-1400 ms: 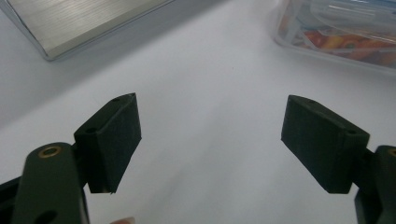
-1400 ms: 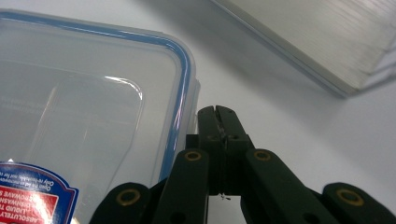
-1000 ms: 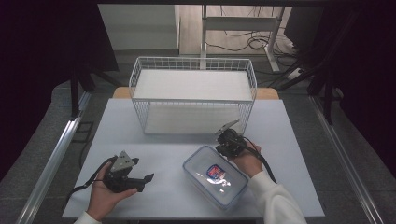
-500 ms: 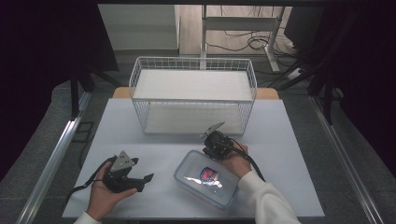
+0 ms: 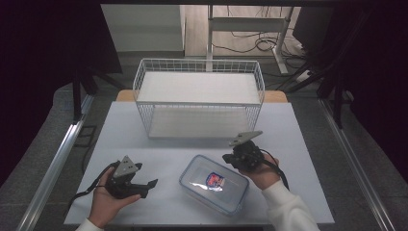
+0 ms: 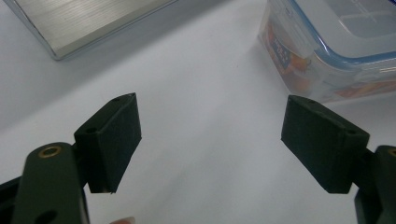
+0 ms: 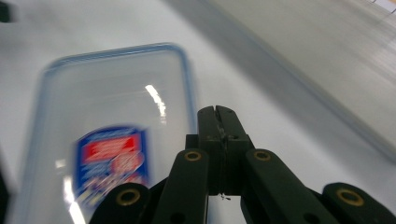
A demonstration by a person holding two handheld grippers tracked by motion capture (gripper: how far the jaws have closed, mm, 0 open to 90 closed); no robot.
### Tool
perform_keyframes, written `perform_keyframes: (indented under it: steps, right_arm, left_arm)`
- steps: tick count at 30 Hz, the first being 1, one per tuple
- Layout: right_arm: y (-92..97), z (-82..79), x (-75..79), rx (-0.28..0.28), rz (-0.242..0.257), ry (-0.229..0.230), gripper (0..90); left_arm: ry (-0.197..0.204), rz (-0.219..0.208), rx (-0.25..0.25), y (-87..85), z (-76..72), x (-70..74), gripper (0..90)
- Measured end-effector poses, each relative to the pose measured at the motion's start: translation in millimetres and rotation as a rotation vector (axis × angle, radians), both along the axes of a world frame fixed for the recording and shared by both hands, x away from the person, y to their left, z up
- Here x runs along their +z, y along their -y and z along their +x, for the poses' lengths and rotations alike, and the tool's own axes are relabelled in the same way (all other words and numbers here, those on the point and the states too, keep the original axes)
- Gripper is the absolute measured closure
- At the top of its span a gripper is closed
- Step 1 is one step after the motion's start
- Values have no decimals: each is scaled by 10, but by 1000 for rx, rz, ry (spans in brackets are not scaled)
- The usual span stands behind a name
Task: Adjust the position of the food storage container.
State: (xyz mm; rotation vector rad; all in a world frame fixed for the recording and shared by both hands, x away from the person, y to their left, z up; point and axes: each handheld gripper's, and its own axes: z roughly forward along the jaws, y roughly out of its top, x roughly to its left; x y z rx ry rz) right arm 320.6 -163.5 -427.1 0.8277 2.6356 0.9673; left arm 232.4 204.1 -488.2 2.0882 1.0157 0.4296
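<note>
A clear plastic box with a blue-rimmed lid and a red and blue label lies on the white table near its front edge. My right gripper hovers just over the box's far right corner, shut with nothing between its jaws. In the right gripper view, the closed jaws point past the blurred box lid. My left gripper rests low on the table left of the box, open and empty. In the left gripper view, its pads stand wide apart, with a corner of the box ahead on the right.
A white wire basket with a flat floor stands at the back of the table. A brushed metal edge shows at the top left of the left gripper view. Bare table lies to the right of the basket.
My right gripper swung left over the box, then came back to the right and a little higher. The box has shifted slightly left and turned. The left hand has not moved.
</note>
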Motion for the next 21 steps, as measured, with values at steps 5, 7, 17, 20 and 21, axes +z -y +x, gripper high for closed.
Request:
perform_keyframes:
  steps: [5, 7, 17, 20, 21]
  right_arm:
    - [99, -347, 69, 62, 24, -23, 892]
    - [107, -515, 49, 97, 16, -34, 892]
    - [65, -1016, -101, 222, 18, -104, 892]
    - [-34, -1122, -179, 268, -9, -137, 892]
    - [-72, -1149, -216, 289, -30, -147, 892]
  left_arm:
    - [-3, -8, 6, 10, 8, -6, 196]
    - [-4, -5, 4, 7, 9, -5, 196]
    - [-12, 2, 6, 20, 16, -17, 196]
    - [-15, 6, 6, 22, 19, -20, 196]
    - [-16, 8, 5, 25, 21, -23, 196]
